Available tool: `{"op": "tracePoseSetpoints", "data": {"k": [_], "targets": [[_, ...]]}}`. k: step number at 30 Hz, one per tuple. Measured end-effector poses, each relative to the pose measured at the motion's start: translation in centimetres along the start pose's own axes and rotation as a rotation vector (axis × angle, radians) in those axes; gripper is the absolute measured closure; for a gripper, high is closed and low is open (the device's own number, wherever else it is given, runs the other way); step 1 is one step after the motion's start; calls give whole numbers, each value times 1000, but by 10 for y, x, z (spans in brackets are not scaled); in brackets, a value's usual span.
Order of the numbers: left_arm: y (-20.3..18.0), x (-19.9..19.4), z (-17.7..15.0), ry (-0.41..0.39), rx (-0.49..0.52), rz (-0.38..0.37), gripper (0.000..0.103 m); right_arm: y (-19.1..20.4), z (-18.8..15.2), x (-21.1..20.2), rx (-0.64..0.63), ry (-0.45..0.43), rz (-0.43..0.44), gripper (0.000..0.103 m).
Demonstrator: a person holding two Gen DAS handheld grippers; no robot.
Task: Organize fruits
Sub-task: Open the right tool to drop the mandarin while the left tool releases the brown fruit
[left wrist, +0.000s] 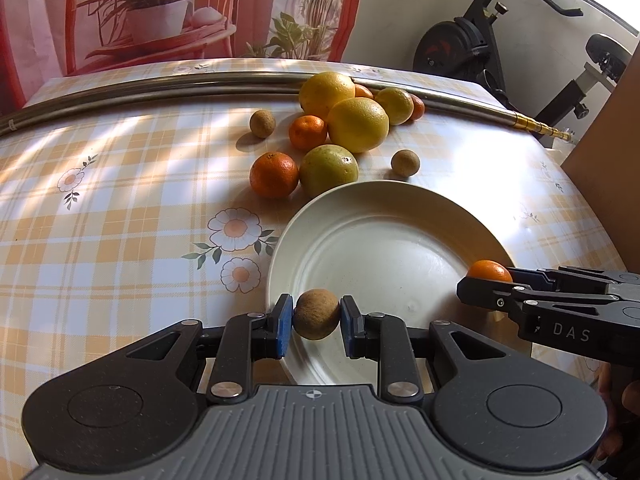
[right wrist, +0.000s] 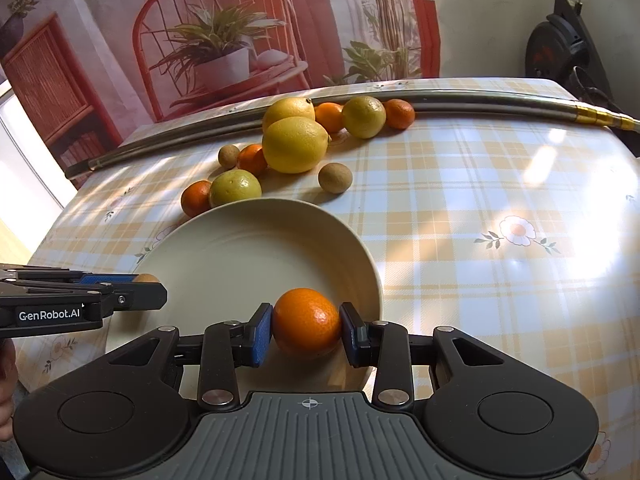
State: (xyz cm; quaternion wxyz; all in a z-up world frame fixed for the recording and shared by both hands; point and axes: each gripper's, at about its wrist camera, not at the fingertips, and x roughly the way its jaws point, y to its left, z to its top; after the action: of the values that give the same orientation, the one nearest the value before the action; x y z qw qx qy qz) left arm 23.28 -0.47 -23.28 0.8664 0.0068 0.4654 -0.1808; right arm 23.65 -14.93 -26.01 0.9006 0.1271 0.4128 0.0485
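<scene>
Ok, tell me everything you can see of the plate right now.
The plate is round, cream-white and glossy, probably ceramic, with a raised rim and shallow well. It sits flat on the checked tablecloth, nothing resting loose in it. The left gripper holds a brown fruit over its near left edge, the right gripper a mandarin over its near right edge. A green citrus sits at its far rim.

bright daylight | striped shadows on tablecloth (left wrist: 120,168) | glare right | fisheye-bent edges

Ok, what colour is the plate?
Cream white, plain; the plate shows best in the right wrist view.
</scene>
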Motion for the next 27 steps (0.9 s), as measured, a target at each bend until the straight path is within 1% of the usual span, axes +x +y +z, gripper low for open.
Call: {"op": "tracePoseSetpoints", "data": {"k": [6, 9, 13, 16, 19, 24, 27], "targets": [[-1, 0, -1, -4, 0, 9, 76, -1, -2, -1, -1, -5, 0, 68], [-1, -5, 0, -32, -1, 21, 75, -2, -2, -3, 2, -14, -2, 68], [2, -12, 3, -73, -11, 19, 75, -3, 0, -8, 8, -33, 8, 68], [10, -21, 10, -114, -41, 23, 75, -3, 6, -12, -5, -51, 10, 68], [20, -29, 17, -136, -82, 25, 75, -4, 15, -16, -14, -74, 10, 68], [36, -41, 32, -173, -113, 53, 75, -14, 29, -23, 17, -113, 11, 68], [43, -46, 41, -180, -113, 69, 75, -22, 36, -26, 35, -134, -4, 68]]}}
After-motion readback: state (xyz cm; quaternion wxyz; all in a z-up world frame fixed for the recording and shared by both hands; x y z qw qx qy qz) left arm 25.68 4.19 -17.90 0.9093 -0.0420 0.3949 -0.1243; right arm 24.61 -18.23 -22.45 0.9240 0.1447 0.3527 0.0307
